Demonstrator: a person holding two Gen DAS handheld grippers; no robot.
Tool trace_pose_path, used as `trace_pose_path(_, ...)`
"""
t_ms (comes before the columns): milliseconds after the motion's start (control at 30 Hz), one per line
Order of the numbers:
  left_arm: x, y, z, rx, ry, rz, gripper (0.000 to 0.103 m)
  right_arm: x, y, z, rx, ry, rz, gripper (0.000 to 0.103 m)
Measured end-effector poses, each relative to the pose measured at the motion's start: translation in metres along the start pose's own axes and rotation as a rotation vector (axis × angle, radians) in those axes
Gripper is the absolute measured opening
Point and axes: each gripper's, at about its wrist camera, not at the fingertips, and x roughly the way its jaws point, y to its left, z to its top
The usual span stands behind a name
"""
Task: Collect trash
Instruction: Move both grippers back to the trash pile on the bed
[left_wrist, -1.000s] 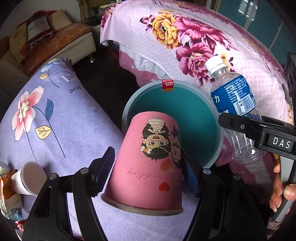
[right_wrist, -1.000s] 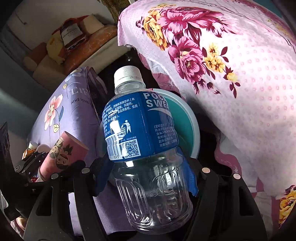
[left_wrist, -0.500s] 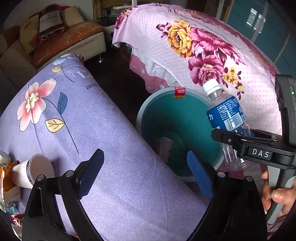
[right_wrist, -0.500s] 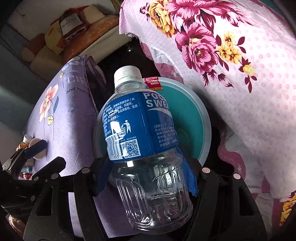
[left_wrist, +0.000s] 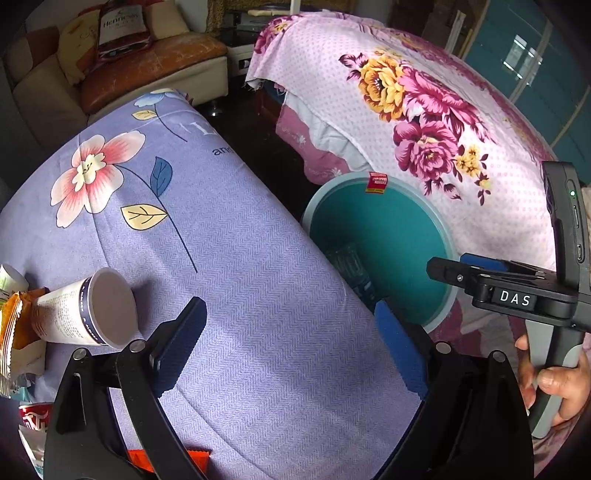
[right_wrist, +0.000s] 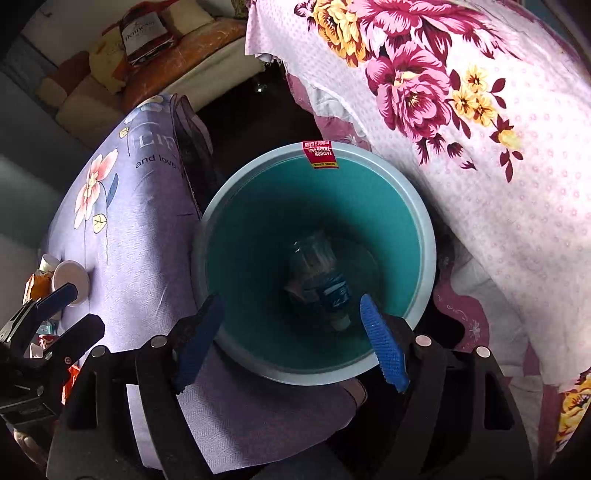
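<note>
The right gripper (right_wrist: 291, 336) points steeply down over the open teal bin (right_wrist: 424, 236), its jaws opening with nothing pressed between the blue pads. The left gripper (left_wrist: 291, 347) is off to the side of the bin, tilted down, spread wide and empty. A hand (left_wrist: 554, 384) grasps the right gripper's handle.

Daylight fell across a pink floral bedspread (left_wrist: 424, 122) and a lilac flowered cover (left_wrist: 229, 258), with dark floor (left_wrist: 258, 147) between them. A worn tan sofa (left_wrist: 159, 70) piled with cushions (left_wrist: 79, 40) stood at the back; teal panelled doors (left_wrist: 546, 74) lined the right.
</note>
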Motion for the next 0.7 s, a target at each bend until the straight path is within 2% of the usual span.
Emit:
trace_pose_path(333,-0.037,0.036,-0.028,-0.060,-0.032,0.017,0.093,-0.009,0.039,-0.023,-0.068,0.025,0.015,0.076)
trace_pose_path(700,-0.091,0.082,-0.065,-0.128,-0.095,0.050,0.093,-0.019,0.115,-0.063,-0.221,0.067,0.049,0.080)
